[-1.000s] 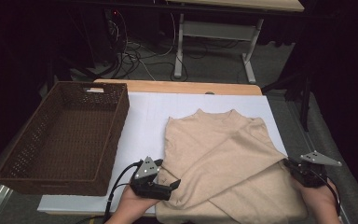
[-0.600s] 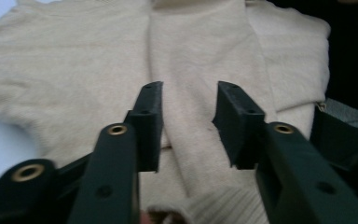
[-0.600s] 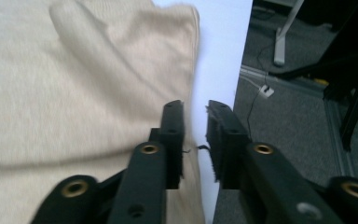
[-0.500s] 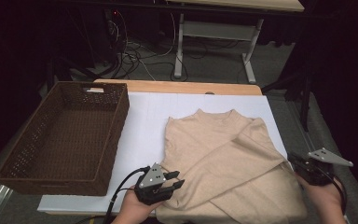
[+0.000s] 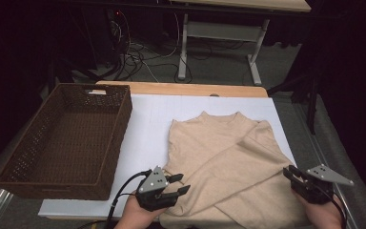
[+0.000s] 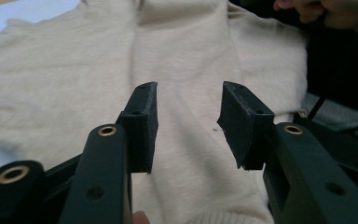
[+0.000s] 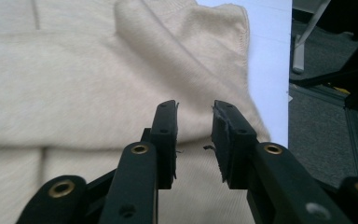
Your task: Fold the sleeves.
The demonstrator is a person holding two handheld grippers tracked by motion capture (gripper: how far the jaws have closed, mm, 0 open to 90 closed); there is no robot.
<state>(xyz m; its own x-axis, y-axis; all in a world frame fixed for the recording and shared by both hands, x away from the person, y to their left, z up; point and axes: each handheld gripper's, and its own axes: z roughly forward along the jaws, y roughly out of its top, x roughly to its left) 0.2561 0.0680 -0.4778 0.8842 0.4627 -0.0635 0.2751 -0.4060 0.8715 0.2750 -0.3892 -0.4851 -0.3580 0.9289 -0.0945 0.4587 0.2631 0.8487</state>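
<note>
Both grippers just let go: left gripper (image 5: 177, 183) at seven o'clock and right gripper (image 5: 291, 174) at four o'clock have been opening, jaws narrowly apart and empty. I read the sleeves of the beige sweater (image 5: 219, 162) as folded, so its bottom hem comes next.

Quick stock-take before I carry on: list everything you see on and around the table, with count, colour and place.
sweater: 1, beige, flat on the sheet, right half of the table, sleeves folded across the front
basket: 1, dark brown wicker, no contents, left side of the table
sheet: 1, white, covers the tabletop under the sweater
table: 1, light wood edge showing at the far side
desk frame: 1, white legs, on the floor beyond the table
cables: several, dark and white, on the floor behind
left hand-held gripper: 1, black, over the sweater's lower left edge, jaws apart, nothing between them
right hand-held gripper: 1, black, at the sweater's lower right edge, jaws apart, nothing gripped
</note>
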